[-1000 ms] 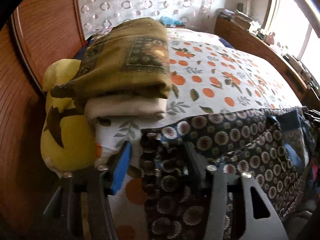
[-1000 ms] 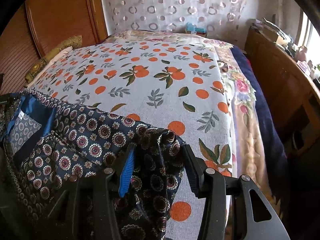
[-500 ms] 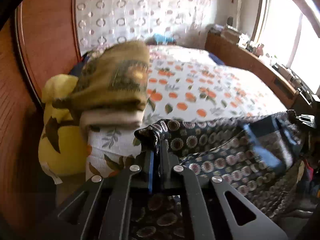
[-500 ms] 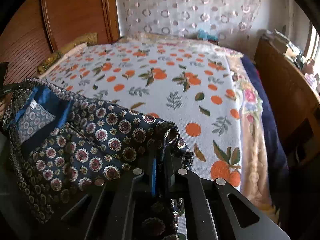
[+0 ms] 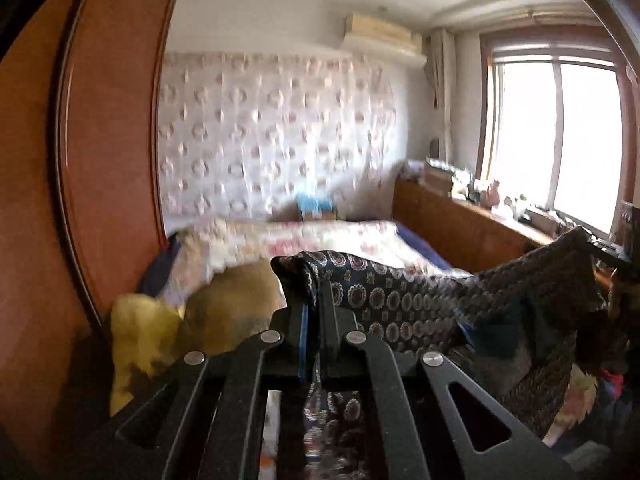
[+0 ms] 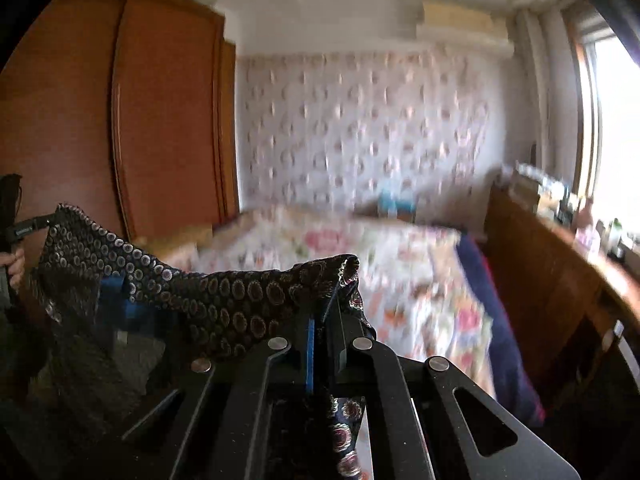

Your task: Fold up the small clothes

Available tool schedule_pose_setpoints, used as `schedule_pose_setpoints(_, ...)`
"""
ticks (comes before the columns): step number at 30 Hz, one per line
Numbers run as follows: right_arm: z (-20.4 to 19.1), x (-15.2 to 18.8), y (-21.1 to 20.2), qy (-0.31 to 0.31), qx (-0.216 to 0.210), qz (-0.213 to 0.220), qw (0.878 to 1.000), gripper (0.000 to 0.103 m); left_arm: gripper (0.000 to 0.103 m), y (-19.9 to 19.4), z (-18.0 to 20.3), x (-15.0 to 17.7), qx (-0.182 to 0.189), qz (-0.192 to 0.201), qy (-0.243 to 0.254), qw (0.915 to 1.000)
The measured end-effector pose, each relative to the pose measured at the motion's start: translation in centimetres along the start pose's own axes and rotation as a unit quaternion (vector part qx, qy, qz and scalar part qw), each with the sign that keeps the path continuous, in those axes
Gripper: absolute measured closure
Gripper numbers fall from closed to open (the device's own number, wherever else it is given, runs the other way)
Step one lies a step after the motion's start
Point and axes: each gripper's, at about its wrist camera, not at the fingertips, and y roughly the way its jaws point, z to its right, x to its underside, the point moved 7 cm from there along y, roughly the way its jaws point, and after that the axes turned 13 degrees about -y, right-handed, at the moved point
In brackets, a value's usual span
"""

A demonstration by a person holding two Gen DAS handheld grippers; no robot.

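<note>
A dark navy garment with round medallion print (image 5: pixel 400 300) hangs stretched between my two grippers, lifted above the bed. My left gripper (image 5: pixel 314 300) is shut on its left corner. My right gripper (image 6: pixel 326 312) is shut on its other corner (image 6: pixel 240 304). The cloth sags in the middle, and a blue inner lining (image 6: pixel 116 292) shows. The left gripper's tip (image 6: pixel 28 228) shows at the far left of the right wrist view, holding the cloth's far end.
The bed with its floral cover (image 6: pixel 400 280) lies ahead and below. A yellow pillow (image 5: pixel 136 340) and an olive folded blanket (image 5: pixel 228 304) sit at its left by the wooden wardrobe (image 5: pixel 100 160). A wooden sideboard (image 6: pixel 560 280) and a window (image 5: pixel 560 140) are on the right.
Both grippers closed on the garment's corners, then lifted it up off the bed. Both views have tilted upward and are blurred.
</note>
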Motion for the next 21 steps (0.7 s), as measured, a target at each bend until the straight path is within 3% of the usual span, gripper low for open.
schedule_pose_setpoints(5,2.4,-6.8,-1.6,-0.028,0.036,0.042,0.998,0.1,0.099,0.1,-0.2,-6.3,-0.011,0.054,0.007,0.9985)
schedule_pose_setpoints(10,3.8,-7.4,2.7,-0.048,0.07,0.004,0.996,0.1,0.099,4.7,-1.9,-8.1,-0.043,0.049,0.01,0.9978)
schedule_pose_setpoints(18,1.4,-0.5,14.6,-0.036,0.06,-0.147,0.987,0.099,0.098,15.9,-4.9,-3.2,-0.083,-0.063,0.022,0.9943)
schedule_pose_setpoints(20,-0.1,2.1,17.3,-0.038,0.051,-0.212,0.975,0.084,0.088,18.0,-5.3,-1.1,-0.066,-0.109,0.024,0.9915)
schedule_pose_setpoints(21,-0.6,2.9,17.9,-0.042,0.056,-0.228,0.971,0.081,0.076,18.6,-5.7,-0.2,-0.07,-0.125,0.025,0.9894)
